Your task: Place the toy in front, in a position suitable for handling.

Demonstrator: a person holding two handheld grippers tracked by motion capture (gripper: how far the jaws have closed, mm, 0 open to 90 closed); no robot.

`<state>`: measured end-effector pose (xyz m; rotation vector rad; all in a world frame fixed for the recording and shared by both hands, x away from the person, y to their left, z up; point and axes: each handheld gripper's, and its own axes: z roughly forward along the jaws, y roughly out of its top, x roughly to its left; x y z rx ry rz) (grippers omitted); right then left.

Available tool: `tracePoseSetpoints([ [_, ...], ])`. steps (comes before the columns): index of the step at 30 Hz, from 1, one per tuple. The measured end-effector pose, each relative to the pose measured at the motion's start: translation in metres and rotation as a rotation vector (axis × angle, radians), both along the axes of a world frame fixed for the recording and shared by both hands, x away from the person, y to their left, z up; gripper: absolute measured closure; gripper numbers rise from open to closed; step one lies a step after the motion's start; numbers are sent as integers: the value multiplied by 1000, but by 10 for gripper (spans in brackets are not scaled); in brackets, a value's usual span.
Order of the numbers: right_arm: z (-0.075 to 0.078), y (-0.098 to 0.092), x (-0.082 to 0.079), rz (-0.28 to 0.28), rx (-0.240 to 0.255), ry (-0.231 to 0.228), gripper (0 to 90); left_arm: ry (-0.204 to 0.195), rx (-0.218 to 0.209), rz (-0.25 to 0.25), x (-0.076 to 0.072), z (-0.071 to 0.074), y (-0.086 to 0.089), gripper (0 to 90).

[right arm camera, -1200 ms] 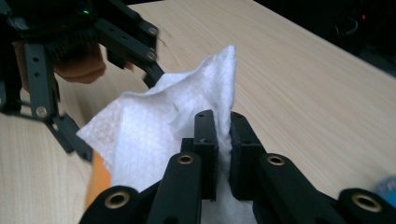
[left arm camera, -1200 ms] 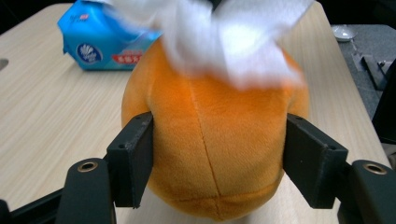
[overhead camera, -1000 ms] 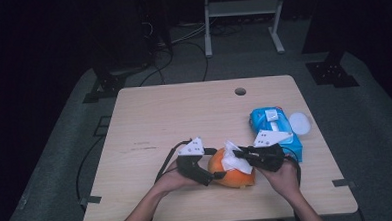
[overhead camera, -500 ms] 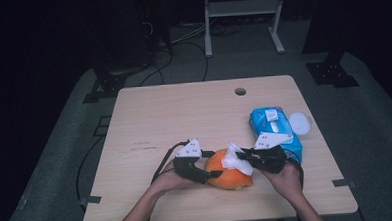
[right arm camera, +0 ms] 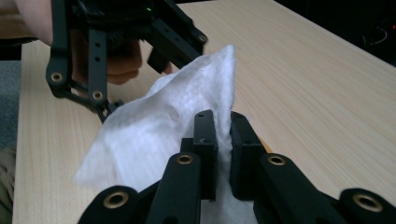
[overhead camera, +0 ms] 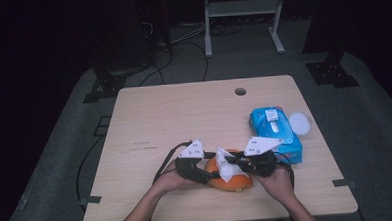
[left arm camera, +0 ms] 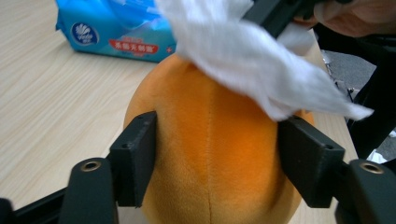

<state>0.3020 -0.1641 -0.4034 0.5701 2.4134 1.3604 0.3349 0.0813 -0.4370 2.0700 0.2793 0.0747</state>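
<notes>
1. On a pale wooden tabletop (overhead camera: 149,122), near its front edge, we see an orange plush toy (overhead camera: 230,178) lying between two hand-held tools.
2. The left claw (overhead camera: 209,176) reaches the toy from the left. In the left gripper view its two black jaws stand on either side of the orange plush toy (left arm camera: 212,154), pads against the fabric; they have just been closing in on it, partly open around its width.
3. The right claw (overhead camera: 232,164) comes in from the right, above the toy. In the right gripper view its jaws are almost together, pinching a white wipe (right arm camera: 159,126) between the pads.
4. The white wipe (left arm camera: 261,60) drapes over the top of the toy on the side facing the right claw, one corner hanging past the toy's edge.
5. A blue pack of wipes (overhead camera: 275,134) lies on the tabletop just behind the right hand (overhead camera: 277,184), with a round white lid (overhead camera: 299,122) beside it, towards the right edge.
6. The left hand (overhead camera: 174,179) rests low on the tabletop, gripping its tool.
</notes>
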Motion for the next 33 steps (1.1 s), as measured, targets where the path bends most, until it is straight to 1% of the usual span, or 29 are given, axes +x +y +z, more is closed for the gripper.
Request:
tracePoseSetpoints([
  [1, -1, -3, 2, -6, -3, 1, 825, 4, 2, 7, 1, -1, 2, 337],
  [4, -6, -18, 6, -56, -18, 14, 825, 37, -13, 29, 6, -4, 9, 346],
  [5, -7, -23, 6, -70, -9, 29, 825, 44, -17, 34, 8, -5, 10, 348],
  [7, -7, -26, 6, -83, -4, 29, 826, 52, -18, 42, 10, -6, 10, 350],
  [9, -4, -21, 4, -73, 4, 18, 825, 56, -14, 51, 11, -6, 9, 350],
  [11, -1, -13, 1, -26, 18, 5, 824, 69, -17, 58, 13, -7, 11, 351],
  [12, 0, -8, -1, -6, 13, -2, 823, 76, -17, 60, 14, -8, 13, 351],
  [14, 0, -3, -4, 8, -17, -20, 823, 89, -26, 59, 15, -10, 17, 351],
  [16, -1, -7, -1, 7, -16, -7, 823, 94, -27, 57, 16, -10, 18, 353],
  [18, -3, -17, 2, -13, -17, 9, 823, 99, -29, 59, 16, -10, 19, 353],
  [20, -6, -28, 4, -38, -14, 29, 822, 99, -29, 47, 16, -10, 20, 344],
  [21, -7, -32, 5, -42, -8, 41, 822, 104, -39, 33, 15, -7, 18, 320],
  [22, -7, -34, 5, -44, -2, 51, 822, 96, -53, 23, 14, -2, 16, 248],
  [23, -7, -34, 4, -46, -7, 45, 822, 79, -73, 17, 12, 2, 14, 214],
  [24, -7, -32, 4, -41, -10, 39, 822, 61, -92, 12, 10, 5, 12, 202],
  [25, -6, -30, 3, -31, -5, 37, 822, 51, -102, 8, 7, 9, 9, 201],
  [26, -5, -27, 3, -17, 7, 35, 822, 38, -85, 14, 6, 11, 5, 202],
  [27, -4, -23, 2, -6, 8, 23, 822, 11, -55, 21, 5, 10, 2, 211],
  [28, -3, -19, 1, 1, -1, 11, 822, 6, -43, 22, 5, 8, 2, 228],
  [29, -2, -17, 1, 2, -14, -1, 822, 22, -51, 20, 7, 5, 4, 248],
  [30, -3, -16, 0, 1, -19, 1, 821, 33, -52, 22, 9, 3, 7, 273],
  [31, -4, -17, 1, 3, -12, 4, 821, 30, -48, 22, 10, 2, 9, 299],
  [32, -5, -19, 2, 2, -3, 15, 822, 30, -44, 22, 10, 1, 11, 315],
  [33, -7, -22, 3, -2, 6, 27, 822, 41, -43, 25, 11, 1, 12, 321],
])
